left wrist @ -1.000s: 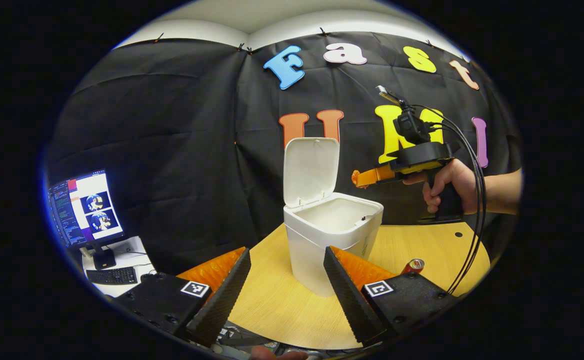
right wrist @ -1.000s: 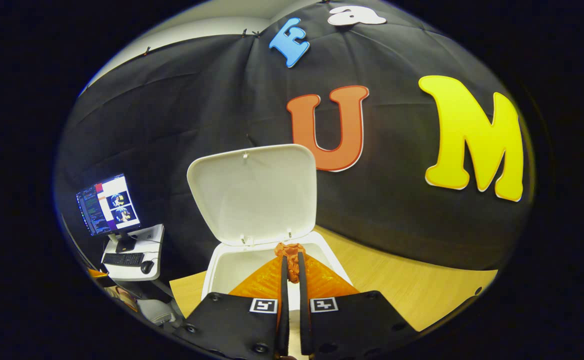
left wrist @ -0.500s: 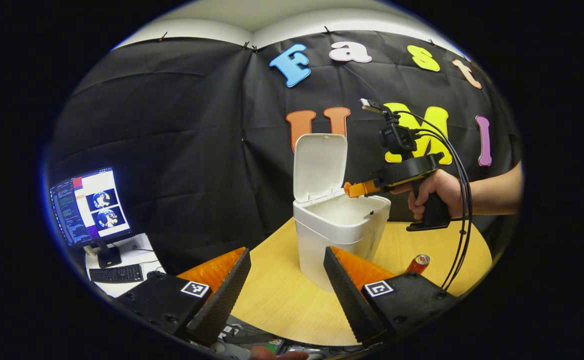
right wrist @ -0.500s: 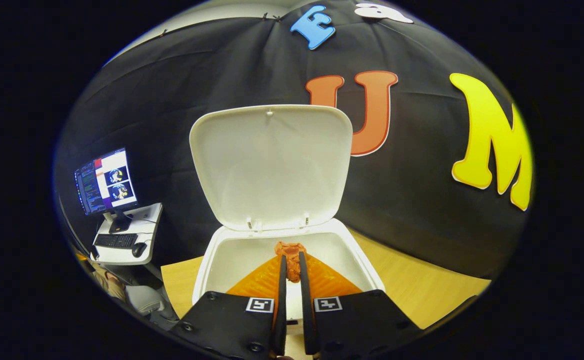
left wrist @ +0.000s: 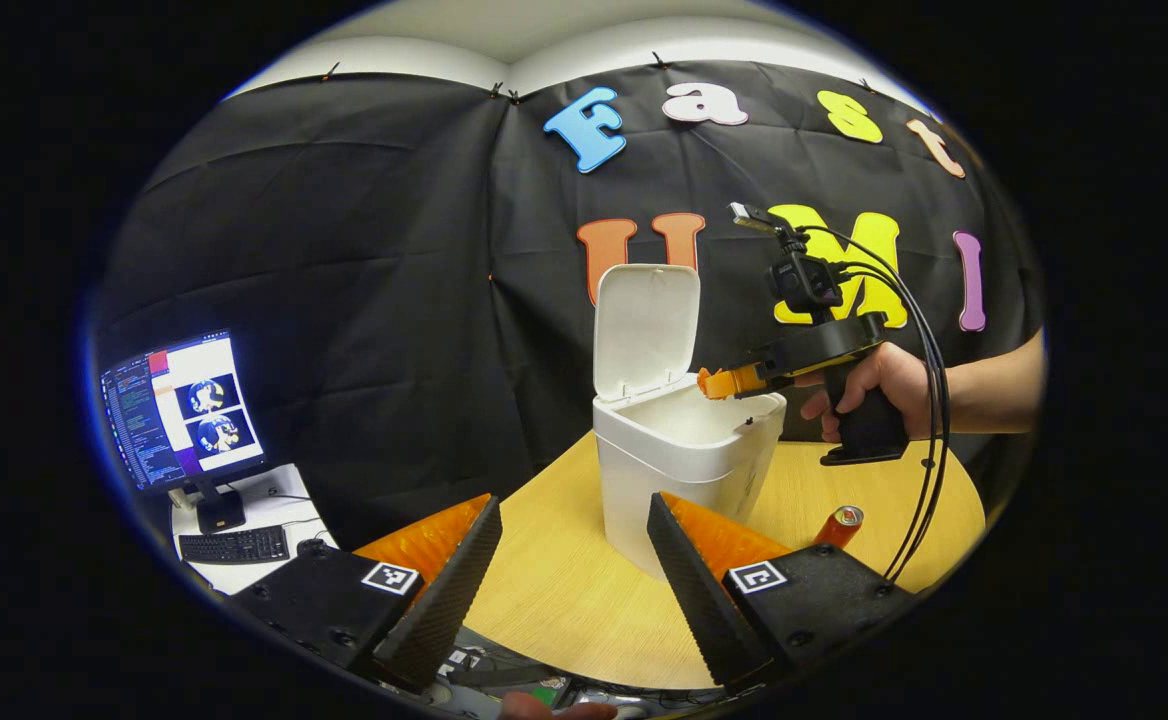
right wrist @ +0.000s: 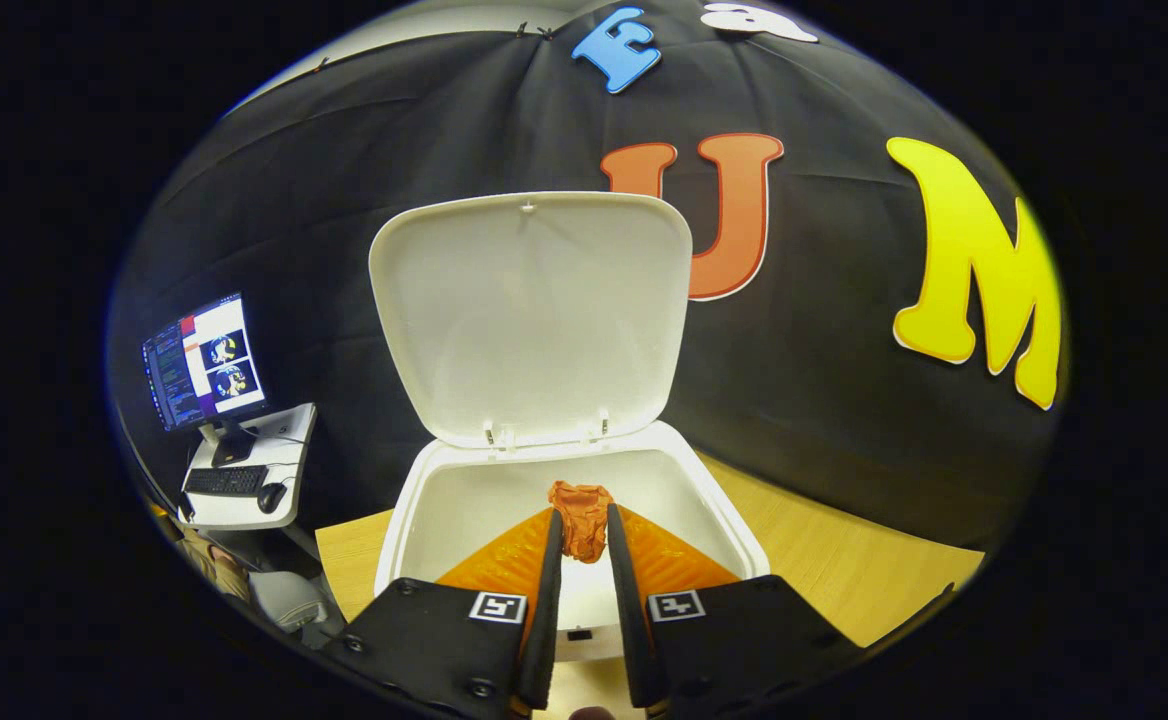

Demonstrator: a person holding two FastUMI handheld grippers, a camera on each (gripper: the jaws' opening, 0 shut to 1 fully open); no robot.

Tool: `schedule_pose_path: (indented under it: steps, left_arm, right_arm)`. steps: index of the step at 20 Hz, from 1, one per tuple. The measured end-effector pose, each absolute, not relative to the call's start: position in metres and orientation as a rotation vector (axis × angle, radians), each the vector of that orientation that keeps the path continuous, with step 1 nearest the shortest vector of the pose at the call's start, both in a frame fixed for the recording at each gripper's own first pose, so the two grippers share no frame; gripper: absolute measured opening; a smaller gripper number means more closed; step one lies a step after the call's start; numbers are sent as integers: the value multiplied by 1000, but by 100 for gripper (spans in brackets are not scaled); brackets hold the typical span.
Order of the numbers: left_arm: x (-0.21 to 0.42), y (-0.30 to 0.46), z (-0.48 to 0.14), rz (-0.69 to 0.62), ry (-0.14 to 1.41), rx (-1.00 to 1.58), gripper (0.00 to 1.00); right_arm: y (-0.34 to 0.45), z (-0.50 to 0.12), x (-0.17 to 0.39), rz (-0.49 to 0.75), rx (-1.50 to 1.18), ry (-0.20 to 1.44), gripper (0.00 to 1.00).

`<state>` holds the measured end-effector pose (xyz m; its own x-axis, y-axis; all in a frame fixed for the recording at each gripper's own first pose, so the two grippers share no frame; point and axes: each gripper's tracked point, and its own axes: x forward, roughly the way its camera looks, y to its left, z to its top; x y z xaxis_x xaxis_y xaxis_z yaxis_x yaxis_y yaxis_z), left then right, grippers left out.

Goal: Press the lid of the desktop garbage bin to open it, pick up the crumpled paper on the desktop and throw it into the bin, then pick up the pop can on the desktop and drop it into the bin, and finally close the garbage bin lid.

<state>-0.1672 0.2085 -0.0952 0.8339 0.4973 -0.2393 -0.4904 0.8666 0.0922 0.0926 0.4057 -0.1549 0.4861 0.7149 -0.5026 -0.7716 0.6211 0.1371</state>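
Between my right gripper's (right wrist: 581, 535) fingers sits the paper (right wrist: 581, 518), a crumpled orange wad held right at the tips. Fingers are nearly together, a narrow gap w/ the wad filling it; I judge both still press on it, though the grip may be easing. Paper hangs directly over the bin (right wrist: 414, 520) mouth, lid (right wrist: 529, 320) upright behind it, hinge on the far side. So the drop is straight down: nothing between wad and the bin's inside. Next move, as I see it, is just parting the fingers; risk is the wad sticking to a pad or bouncing off the rim.

Left gripper view confirms it from the side: right gripper (left wrist: 719, 382) tips over the bin's (left wrist: 684, 470) rim, a hand (left wrist: 869, 385) on the grip. Can (left wrist: 836, 525) lies on the desk (left wrist: 564, 590) right of the bin, long axis roughly pointing away from me, closer to the right hand. Left gripper (left wrist: 574, 565) is wide open, holding nothing, low in front of the bin.

Writing: none legible on can or bin; square markers on the grippers only.
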Motion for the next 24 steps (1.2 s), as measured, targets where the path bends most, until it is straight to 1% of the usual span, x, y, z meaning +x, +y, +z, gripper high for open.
schedule_pose_path:
  steps: [2,5,6,7,10,11,12,13,14,19,24]
  left_arm:
    - [-167,207,-94,516,258,33,96]
    - [-165,204,-94,503,258,36,96]
    - [-165,203,-93,500,256,39,96]
    - [-165,203,-92,497,254,40,96]
    - [-160,198,-90,472,235,39,96]
    - [-158,196,-88,460,226,42,96]
    - [-155,193,-87,450,221,44,96]
    - [-152,190,-87,436,217,46,96]
    - [-149,188,-87,424,215,46,96]
    - [-136,172,-82,350,191,41,96]
    - [-120,149,-83,264,182,62,96]
  right_arm:
    - [404,-153,93,900,-102,555,33]
    - [398,-151,92,893,-94,554,42]
    - [398,-151,93,890,-93,554,50]
    - [396,-151,93,885,-92,555,47]
    - [390,-143,92,879,-78,543,48]
    - [388,-139,90,880,-72,536,53]
    - [385,-134,91,875,-66,526,65]
    - [381,-128,90,867,-60,514,72]
    - [377,-123,91,859,-55,502,74]
    - [342,-95,91,804,8,460,79]
    - [271,-69,97,684,83,397,82]
